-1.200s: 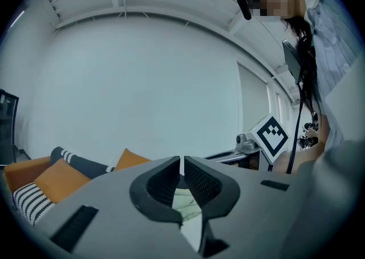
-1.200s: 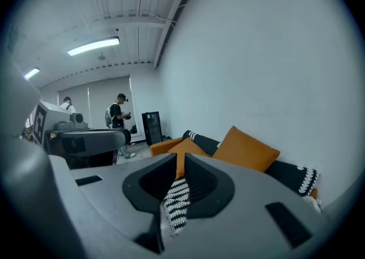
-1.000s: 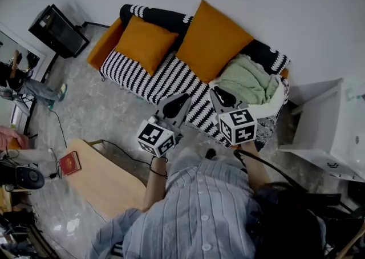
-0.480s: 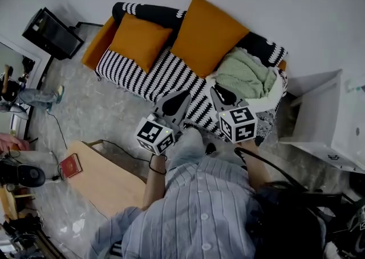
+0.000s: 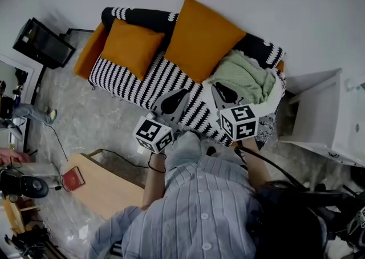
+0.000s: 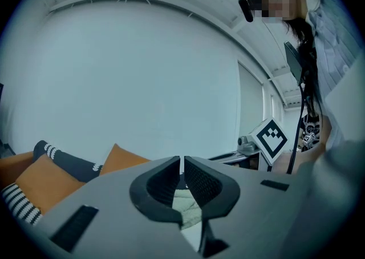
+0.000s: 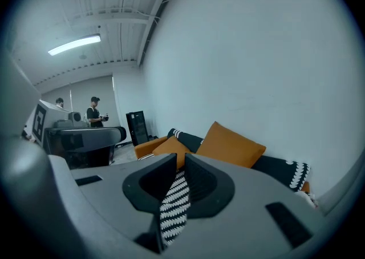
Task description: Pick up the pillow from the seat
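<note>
**Pale room, task not yet begun**

Against the plain wall [image 5: 296, 1] stands a sofa [image 5: 142, 78] whose seat wears a black-and-white zigzag-striped cover that looks knitted or woven. Two orange cushions lean on its backrest. The smaller pillow [image 5: 130, 47] sits toward the left end and the larger pillow [image 5: 199, 38] near the middle. Both are plump, square and smooth-faced, with sharp corners. A crumpled pale-green blanket [image 5: 246, 78], soft and ribbed, fills the right end.

Nothing of your task shows as done. Both pillows rest on the seat untouched, and I cannot tell which one is meant. Your left tool [image 5: 183, 93] and right tool [image 5: 217, 86] are held in front of the sofa, apart from both pillows. Each has its jaws closed together on nothing.

What is left, as I judge it, is everything: open a tool, reach a pillow, clamp its yielding fabric near a corner, and lift it.
</note>
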Tool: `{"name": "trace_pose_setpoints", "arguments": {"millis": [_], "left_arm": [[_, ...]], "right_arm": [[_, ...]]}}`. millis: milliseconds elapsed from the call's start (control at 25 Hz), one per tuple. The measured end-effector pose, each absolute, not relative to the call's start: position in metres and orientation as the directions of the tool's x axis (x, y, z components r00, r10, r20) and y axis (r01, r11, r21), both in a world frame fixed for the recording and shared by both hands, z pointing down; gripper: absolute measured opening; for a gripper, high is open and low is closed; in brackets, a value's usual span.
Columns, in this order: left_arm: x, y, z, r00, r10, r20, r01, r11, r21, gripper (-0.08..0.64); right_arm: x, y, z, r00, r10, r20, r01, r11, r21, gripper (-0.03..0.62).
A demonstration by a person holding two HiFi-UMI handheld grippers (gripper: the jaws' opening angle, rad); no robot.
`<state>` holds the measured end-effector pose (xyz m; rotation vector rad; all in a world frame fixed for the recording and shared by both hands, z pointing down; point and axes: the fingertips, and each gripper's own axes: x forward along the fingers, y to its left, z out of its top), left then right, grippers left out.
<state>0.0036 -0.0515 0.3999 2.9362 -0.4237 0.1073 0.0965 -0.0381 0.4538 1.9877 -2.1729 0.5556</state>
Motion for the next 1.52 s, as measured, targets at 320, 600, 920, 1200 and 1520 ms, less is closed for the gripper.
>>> {"name": "trace_pose_setpoints", "arguments": {"millis": [320, 600, 920, 1200, 1520], "left_arm": [[0.019, -0.129, 0.401, 0.964, -0.239, 0.114, -0.256, -0.953, 0.162, 0.012], [0.026, -0.189, 0.409, 0.969, -0.213, 0.123, -0.233, -0.957, 0.174, 0.012], [0.030, -0.255, 0.417, 0.977, -0.186, 0.109, -0.206, -0.951, 0.229, 0.012], [0.034, -0.314, 0.451, 0.969, -0.161, 0.185, -0.203, -0.951, 0.235, 0.012], [0.060, -0.361, 0.487, 0.963, -0.085, 0.254, -0.145, -0.963, 0.228, 0.012]], "right_arm": [[0.113, -0.104, 0.461, -0.082, -0.926, 0.369, -0.980, 0.007, -0.201, 0.051], [0.124, -0.153, 0.475, -0.045, -0.913, 0.405, -0.976, -0.047, -0.214, 0.051], [0.130, -0.193, 0.488, -0.011, -0.893, 0.451, -0.966, -0.106, -0.234, 0.051], [0.146, -0.218, 0.504, 0.033, -0.876, 0.481, -0.952, -0.174, -0.251, 0.051], [0.187, -0.228, 0.532, 0.119, -0.840, 0.529, -0.927, -0.284, -0.243, 0.051]]}}
